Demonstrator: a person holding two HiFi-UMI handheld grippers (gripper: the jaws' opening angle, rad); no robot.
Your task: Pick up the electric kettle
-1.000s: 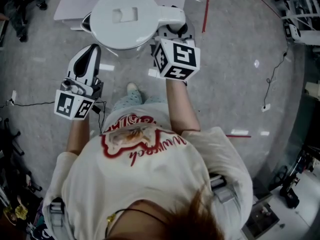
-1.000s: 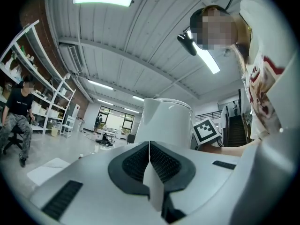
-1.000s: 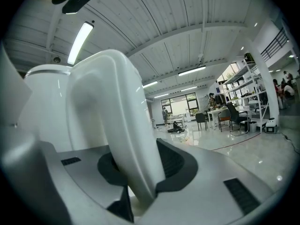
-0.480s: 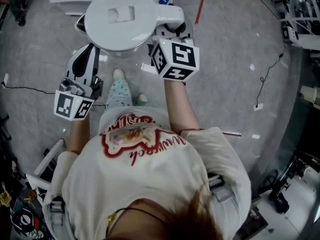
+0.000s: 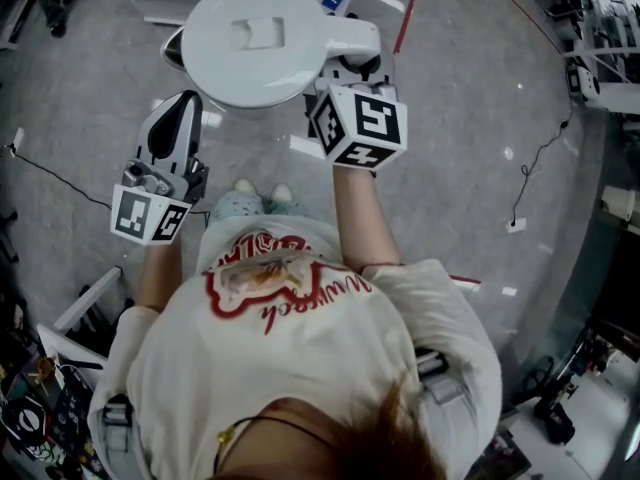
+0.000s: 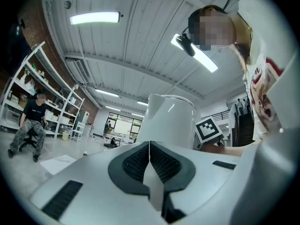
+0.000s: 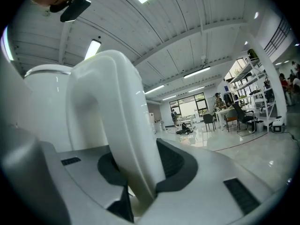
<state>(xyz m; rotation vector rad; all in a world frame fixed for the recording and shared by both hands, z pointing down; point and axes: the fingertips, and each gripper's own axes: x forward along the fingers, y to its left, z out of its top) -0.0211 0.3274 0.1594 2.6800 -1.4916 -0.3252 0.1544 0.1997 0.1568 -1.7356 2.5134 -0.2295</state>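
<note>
Above grey floor (image 5: 470, 118): white plastic electric kettle (image 5: 258, 38) aloft, handle (image 7: 112, 125) pinched in right gripper (image 7: 139, 168); left gripper (image 6: 150, 161) pressed together, empty. Next: keep level.

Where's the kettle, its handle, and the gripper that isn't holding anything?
electric kettle (image 5: 257, 40): head view, middle of its lid.
kettle handle (image 7: 110, 121): right gripper view, its curved front.
left gripper (image 6: 149, 146): left gripper view, where its shut tips meet.

- The left gripper (image 5: 176, 110): jaws closed flat against each other with nothing between them, pointing forward and roughly level.
- The right gripper (image 5: 350, 68): jaws clamped on the handle (image 7: 117, 125) of the electric kettle (image 5: 262, 38), with its marker cube (image 5: 358, 123) uppermost.
- The left forearm (image 5: 158, 268) and right forearm (image 5: 365, 218): bare, extended forward side by side from bent elbows.
</note>
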